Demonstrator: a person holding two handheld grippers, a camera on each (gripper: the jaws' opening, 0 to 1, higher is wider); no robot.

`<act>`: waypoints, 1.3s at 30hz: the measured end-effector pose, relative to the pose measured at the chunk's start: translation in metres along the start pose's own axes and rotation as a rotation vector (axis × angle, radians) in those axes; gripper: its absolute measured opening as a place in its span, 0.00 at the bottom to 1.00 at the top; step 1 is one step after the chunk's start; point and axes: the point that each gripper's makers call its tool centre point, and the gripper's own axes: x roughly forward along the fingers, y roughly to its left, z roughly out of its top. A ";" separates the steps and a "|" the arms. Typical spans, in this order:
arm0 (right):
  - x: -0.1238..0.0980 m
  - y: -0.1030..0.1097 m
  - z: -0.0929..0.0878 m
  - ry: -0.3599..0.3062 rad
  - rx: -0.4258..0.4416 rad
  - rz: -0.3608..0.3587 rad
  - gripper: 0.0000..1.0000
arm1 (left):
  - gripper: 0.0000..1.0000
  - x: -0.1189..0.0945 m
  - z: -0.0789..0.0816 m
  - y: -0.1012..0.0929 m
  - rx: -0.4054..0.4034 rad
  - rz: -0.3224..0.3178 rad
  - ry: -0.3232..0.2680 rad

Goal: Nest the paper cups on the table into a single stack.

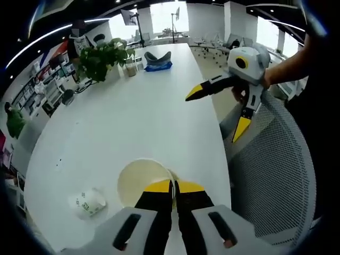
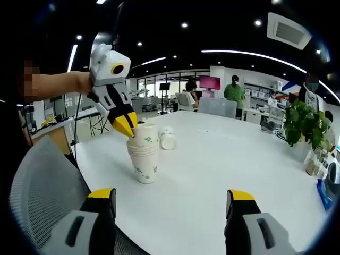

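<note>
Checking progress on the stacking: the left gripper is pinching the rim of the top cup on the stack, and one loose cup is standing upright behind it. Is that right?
Not quite. The left gripper does pinch the top cup's rim on the stack, but the loose cup lies on its side on the table, not upright. The right gripper view shows this.

Near rim of the cream paper cup (image 1: 139, 180) hidden behind the left gripper's yellow-tipped fingers (image 1: 159, 187); green print on the tipped-over white paper cup (image 1: 88, 202) too blurred to read.
</note>
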 end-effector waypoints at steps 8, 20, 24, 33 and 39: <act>0.000 -0.001 -0.001 0.003 0.004 -0.001 0.85 | 0.00 0.007 -0.003 -0.006 -0.023 -0.040 0.001; 0.000 -0.002 -0.003 0.008 0.007 -0.004 0.85 | 0.01 0.013 -0.006 -0.012 -0.038 -0.105 0.008; 0.001 -0.002 -0.003 0.010 0.009 -0.005 0.84 | 0.01 0.020 -0.014 -0.012 -0.031 -0.113 0.036; 0.000 -0.002 -0.004 0.019 0.001 -0.008 0.83 | 0.01 0.028 -0.022 -0.012 -0.044 -0.136 0.052; 0.001 0.001 -0.002 0.019 -0.027 0.003 0.83 | 0.02 0.032 -0.025 -0.012 -0.048 -0.148 0.064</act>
